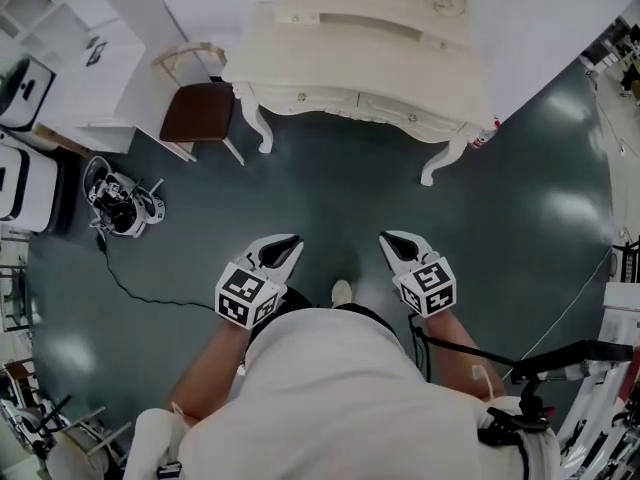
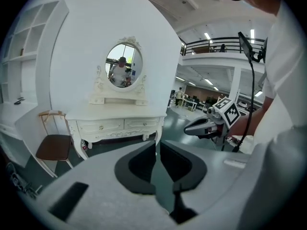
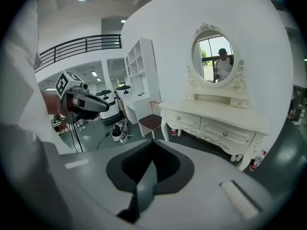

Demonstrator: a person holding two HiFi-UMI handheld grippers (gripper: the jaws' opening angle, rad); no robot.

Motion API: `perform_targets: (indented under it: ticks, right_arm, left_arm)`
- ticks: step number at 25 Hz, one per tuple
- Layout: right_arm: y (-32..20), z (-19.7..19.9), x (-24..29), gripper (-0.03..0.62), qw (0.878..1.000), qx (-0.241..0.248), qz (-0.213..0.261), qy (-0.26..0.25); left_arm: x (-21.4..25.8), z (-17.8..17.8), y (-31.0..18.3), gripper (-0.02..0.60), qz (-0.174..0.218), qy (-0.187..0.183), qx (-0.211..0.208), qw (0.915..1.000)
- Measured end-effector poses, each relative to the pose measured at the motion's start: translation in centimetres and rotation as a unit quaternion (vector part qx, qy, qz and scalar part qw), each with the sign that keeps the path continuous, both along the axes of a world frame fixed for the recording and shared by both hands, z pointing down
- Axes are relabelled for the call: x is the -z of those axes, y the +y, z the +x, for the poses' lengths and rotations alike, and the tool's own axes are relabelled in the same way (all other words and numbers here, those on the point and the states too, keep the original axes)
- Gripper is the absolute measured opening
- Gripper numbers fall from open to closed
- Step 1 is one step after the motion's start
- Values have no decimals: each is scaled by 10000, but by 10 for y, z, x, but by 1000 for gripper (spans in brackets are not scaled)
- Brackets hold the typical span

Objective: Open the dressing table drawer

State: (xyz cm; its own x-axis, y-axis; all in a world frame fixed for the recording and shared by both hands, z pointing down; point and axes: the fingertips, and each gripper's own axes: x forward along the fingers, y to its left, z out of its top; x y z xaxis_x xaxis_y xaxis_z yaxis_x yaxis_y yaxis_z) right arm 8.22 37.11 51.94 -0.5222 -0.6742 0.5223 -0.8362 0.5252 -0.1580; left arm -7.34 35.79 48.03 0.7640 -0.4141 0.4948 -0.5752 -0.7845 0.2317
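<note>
The dressing table [image 1: 350, 43] stood against the far wall, a cream-white piece with curved legs and an oval mirror [image 2: 123, 65] above its surface. Two drawers ran side by side under the top, the left drawer [image 2: 100, 126] and the right drawer [image 2: 140, 124]. Each had a small knob, and both sat flush with the front, closed.

Both grippers were held out over the dark green floor [image 1: 330, 193], well apart from the table and touching nothing. The left hand-held gripper [image 1: 287, 246] pointed toward the table with its jaws parted by a narrow slit, and only floor showed through the gap. The right hand-held gripper [image 1: 390, 242], level with it on the right, had its jaws pressed together at the tips with nothing between them. The toe of a shoe [image 1: 342, 292] showed on the floor between the two grippers.

To the left of the table stood a chair [image 1: 198, 111] with a brown seat and a pale frame, and farther left a white shelf unit [image 1: 60, 23]. A small machine [image 1: 122, 206] lay on the floor, nearer and to the left of the chair, with a black cable [image 1: 150, 293] trailing from it. A small red-and-white container [image 1: 483, 136] stood just beside the table's right leg.
</note>
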Motion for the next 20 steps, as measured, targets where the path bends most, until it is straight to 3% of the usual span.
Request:
perform_targets:
  ticks: [10, 20]
  right_arm:
    - [-125, 3, -22, 2, 9992, -346, -184, -104]
    - [-291, -5, 13, 2, 9938, -1104, -47, 94]
  left_arm:
    - [-22, -7, -148, 26, -116, 72, 139, 9998]
    - [-31, -15, -350, 46, -2, -70, -453, 9989]
